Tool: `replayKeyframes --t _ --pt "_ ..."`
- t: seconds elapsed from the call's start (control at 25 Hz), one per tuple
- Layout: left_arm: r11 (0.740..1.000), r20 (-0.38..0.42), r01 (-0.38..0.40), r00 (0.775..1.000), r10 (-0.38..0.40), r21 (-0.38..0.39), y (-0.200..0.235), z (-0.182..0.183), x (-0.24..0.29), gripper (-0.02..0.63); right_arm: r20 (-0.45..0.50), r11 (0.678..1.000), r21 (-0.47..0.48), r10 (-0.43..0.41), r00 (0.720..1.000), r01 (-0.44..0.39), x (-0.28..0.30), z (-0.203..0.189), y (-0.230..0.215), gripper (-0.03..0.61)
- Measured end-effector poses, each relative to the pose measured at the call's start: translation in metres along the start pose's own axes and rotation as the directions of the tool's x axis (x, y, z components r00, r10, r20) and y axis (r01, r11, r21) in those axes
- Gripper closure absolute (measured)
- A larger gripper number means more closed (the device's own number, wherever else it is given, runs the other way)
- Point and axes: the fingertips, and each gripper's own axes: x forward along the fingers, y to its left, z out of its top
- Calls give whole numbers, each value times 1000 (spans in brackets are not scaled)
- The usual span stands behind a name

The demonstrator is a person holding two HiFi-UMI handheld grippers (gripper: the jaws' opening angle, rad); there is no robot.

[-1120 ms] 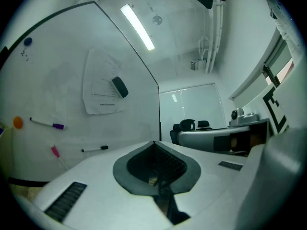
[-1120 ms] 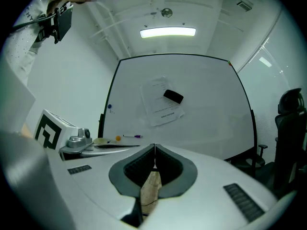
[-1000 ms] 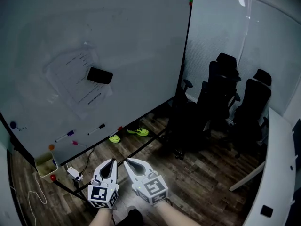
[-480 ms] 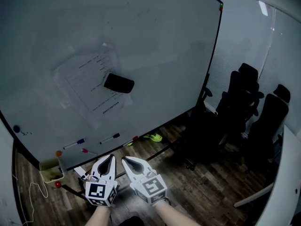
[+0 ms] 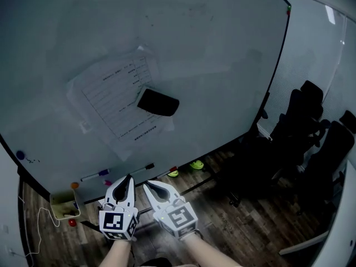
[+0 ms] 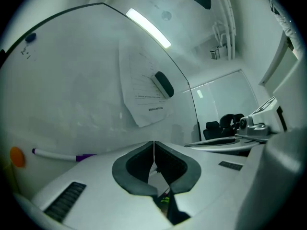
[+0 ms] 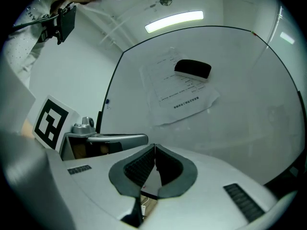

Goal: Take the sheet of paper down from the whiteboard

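Paper (image 5: 111, 96) on whiteboard (image 5: 222, 54) — seemingly under eraser (image 5: 158, 102).

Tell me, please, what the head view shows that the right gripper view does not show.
Only the head view shows the black chairs, the green shoes on the floor and the marker pens on the board's ledge. Only the right gripper view shows the ceiling light. Both show the whiteboard, the sheet of paper and the black eraser sitting on it.
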Motion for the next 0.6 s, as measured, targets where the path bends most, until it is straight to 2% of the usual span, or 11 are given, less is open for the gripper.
replayKeyframes --t 0.2,0.32,0.36,0.44,0.6 --pt "999 14 -26 1000 26 19 15 6 8 598 42 997 -70 23 999 -20 19 12 -6 561" --pt "999 27 -50 998 50 19 21 13 12 597 58 996 -80 29 998 -24 24 22 -11 561" --pt "998 27 -59 998 59 16 23 15 14 582 61 996 -86 35 998 -30 26 25 -13 561" --pt "997 24 -74 997 74 5 25 19 19 469 64 994 -94 56 996 -50 30 29 -16 561" --pt "995 30 -98 995 99 -20 27 28 26 445 58 988 -118 107 993 -99 36 33 -17 561"
